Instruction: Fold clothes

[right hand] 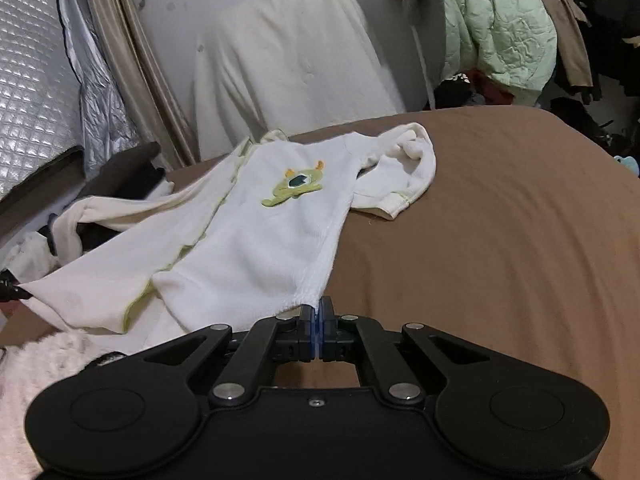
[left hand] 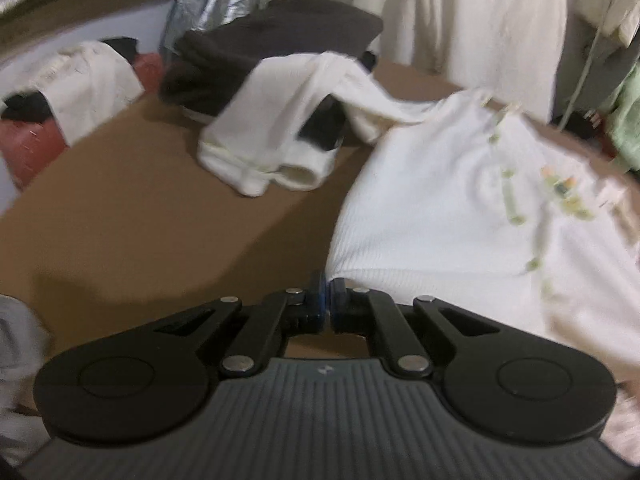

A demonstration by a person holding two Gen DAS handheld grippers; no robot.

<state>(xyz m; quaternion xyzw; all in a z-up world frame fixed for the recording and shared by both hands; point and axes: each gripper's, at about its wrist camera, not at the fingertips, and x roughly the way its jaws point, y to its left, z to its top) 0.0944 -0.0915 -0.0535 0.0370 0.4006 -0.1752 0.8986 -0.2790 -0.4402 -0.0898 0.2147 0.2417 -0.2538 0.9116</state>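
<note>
A white long-sleeved top point(right hand: 256, 236) with a green monster patch point(right hand: 294, 186) lies stretched over the brown bed point(right hand: 500, 220). My right gripper point(right hand: 320, 320) is shut on the top's right hem corner, which is raised off the bed. In the left wrist view, blurred, my left gripper point(left hand: 329, 296) is shut on the other hem corner of the same top point(left hand: 460, 208). One sleeve point(left hand: 280, 128) drapes over a dark pile. The other sleeve point(right hand: 400, 176) lies bunched on the bed.
A pile of dark folded clothes point(left hand: 276, 40) sits at the bed's far left. Behind the bed are a white-draped chair point(right hand: 292, 60), a green quilted jacket point(right hand: 500, 40) and a silver quilted cover point(right hand: 32, 80). Fluffy pale fabric point(right hand: 40, 368) lies near me.
</note>
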